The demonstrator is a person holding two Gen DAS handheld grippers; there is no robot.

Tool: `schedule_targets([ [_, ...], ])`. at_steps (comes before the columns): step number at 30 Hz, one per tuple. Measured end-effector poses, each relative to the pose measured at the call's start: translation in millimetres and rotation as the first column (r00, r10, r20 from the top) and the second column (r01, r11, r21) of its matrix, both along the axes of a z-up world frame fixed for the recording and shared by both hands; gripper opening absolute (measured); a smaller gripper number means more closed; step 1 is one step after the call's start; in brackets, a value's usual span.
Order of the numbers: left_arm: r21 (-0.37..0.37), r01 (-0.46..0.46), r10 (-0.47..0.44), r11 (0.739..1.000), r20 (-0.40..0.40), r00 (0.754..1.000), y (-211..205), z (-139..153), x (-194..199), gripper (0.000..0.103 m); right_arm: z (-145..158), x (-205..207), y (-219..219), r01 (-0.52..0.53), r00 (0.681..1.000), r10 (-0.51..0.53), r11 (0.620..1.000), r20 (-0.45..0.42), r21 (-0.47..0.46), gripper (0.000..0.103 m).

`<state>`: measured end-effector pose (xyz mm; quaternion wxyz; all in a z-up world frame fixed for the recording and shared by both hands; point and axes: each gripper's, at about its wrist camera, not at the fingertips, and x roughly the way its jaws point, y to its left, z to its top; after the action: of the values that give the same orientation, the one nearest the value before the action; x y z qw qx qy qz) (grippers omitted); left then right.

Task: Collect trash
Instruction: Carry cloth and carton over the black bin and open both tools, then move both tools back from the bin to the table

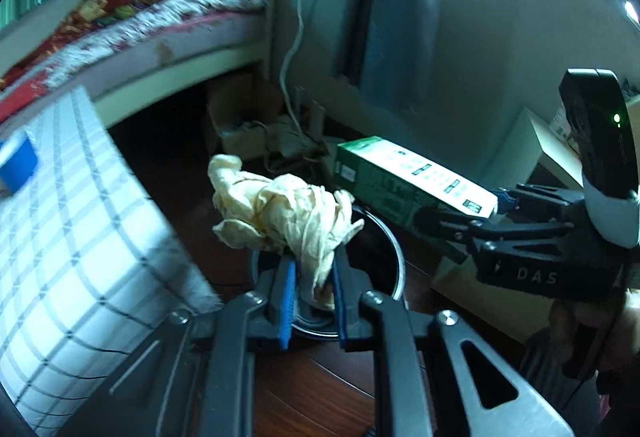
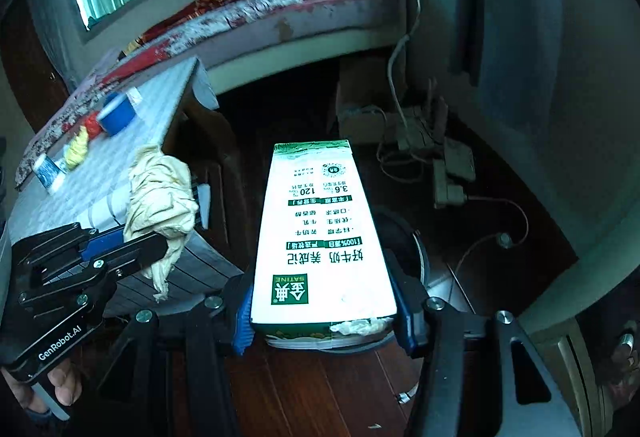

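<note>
A crumpled tissue (image 1: pixel 288 213) is pinched in the left gripper (image 1: pixel 314 277), a milk carton (image 2: pixel 324 237) clamped in the right gripper (image 2: pixel 324 321); a dark bin (image 1: pixel 384 257) is seen beneath both. An off-centre release risks trash landing on the floor (image 2: pixel 320 389)

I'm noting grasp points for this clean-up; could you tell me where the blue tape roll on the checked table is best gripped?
Grip the blue tape roll across its outer wall, coming from above: it lies flat on the checked tablecloth, hole upward, with room around it. One finger in the hole, pinching the wall, should also work.
</note>
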<state>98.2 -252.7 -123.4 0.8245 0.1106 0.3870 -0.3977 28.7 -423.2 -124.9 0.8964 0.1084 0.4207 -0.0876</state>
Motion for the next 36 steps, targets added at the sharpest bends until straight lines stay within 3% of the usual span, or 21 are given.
schedule_targets([
  [9,0.034,0.054,-0.049,0.998,-0.142,0.989,-38.2,-49.8,16.6,0.018,-55.5,14.3,-33.0,-0.033,0.993,0.034,0.999,-0.111,0.009,0.056],
  [11,0.024,0.051,-0.047,0.998,-0.169,0.985,-41.7,-57.0,22.8,0.025,-65.9,19.3,-38.1,-0.054,0.991,0.055,0.998,-0.124,0.012,0.056],
  [12,0.013,0.048,-0.045,0.999,-0.181,0.982,-42.7,-60.2,26.0,0.038,-67.7,22.2,-38.3,-0.062,0.99,0.064,0.998,-0.124,0.022,0.057],
  [13,0.013,0.038,-0.035,0.999,-0.19,0.981,-43.3,-63.1,28.9,0.073,-73.5,26.1,-42.7,-0.08,0.989,0.085,0.996,-0.124,0.048,0.057],
  [14,0.008,0.024,-0.022,1.0,-0.188,0.982,-42.8,-64.0,32.5,0.09,-79.1,29.4,-46.4,-0.079,0.987,0.086,0.995,-0.133,0.055,0.062],
  [15,0.008,-0.005,0.006,1.0,-0.166,0.986,-40.3,-63.8,33.3,0.102,-85.2,32.0,-51.1,-0.068,0.987,0.075,0.996,-0.143,0.056,0.084],
  [17,0.034,-0.027,0.032,0.999,-0.157,0.987,-39.5,-68.2,35.8,0.103,-94.6,33.7,-60.0,-0.032,0.987,0.04,0.998,-0.158,0.051,0.099],
  [24,0.149,-0.147,0.159,0.978,-0.068,0.985,-35.5,-81.0,33.6,0.103,-115.4,20.9,-76.1,0.102,0.977,-0.092,0.994,-0.192,0.04,0.102],
  [28,0.177,-0.171,0.176,0.969,-0.012,0.984,-33.4,-84.0,28.2,0.103,-126.0,14.3,-71.9,0.124,0.969,-0.116,0.992,-0.219,0.022,0.102],
  [36,0.185,-0.189,0.191,0.964,0.008,0.982,-36.1,-83.4,30.5,0.103,-116.6,7.8,-69.0,0.132,0.974,-0.128,0.991,-0.186,0.013,0.102],
])
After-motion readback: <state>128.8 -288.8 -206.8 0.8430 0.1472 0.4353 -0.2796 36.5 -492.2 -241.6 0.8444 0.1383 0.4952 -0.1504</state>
